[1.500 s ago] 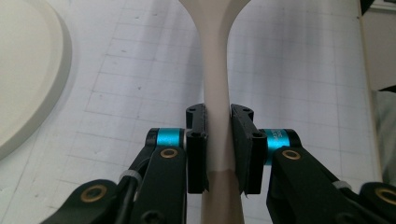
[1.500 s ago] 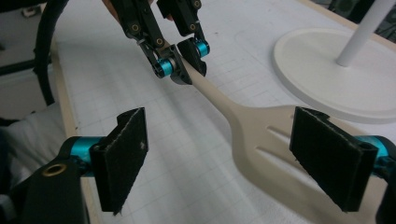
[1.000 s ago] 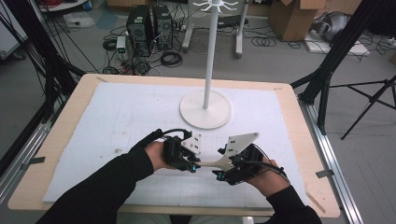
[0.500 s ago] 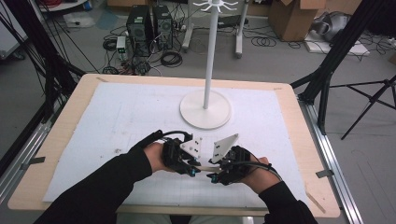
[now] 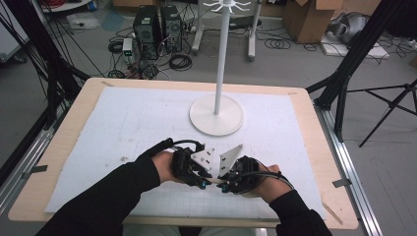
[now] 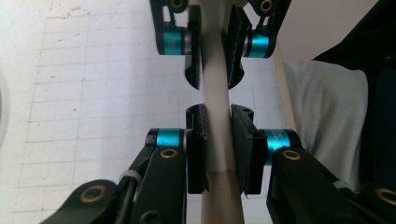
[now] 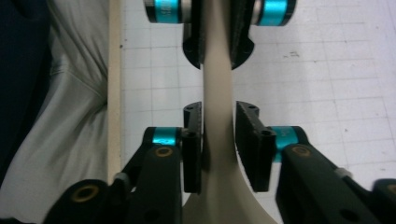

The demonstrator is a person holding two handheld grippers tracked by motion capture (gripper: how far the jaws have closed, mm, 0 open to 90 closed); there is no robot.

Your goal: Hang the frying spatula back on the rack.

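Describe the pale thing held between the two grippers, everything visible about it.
The beige handle is a slim, smooth, matte piece, plastic or wood by its look; it widens toward one end in the right gripper view and shows a darker tan band in the left gripper view. It is held just above the white mat, near the table's front edge. The left gripper and the right gripper both clamp it, facing each other.

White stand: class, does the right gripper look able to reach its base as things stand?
Probably not freely: the mat between is bare, but the right gripper, jaws just closed, and left gripper both clamp one beige handle.
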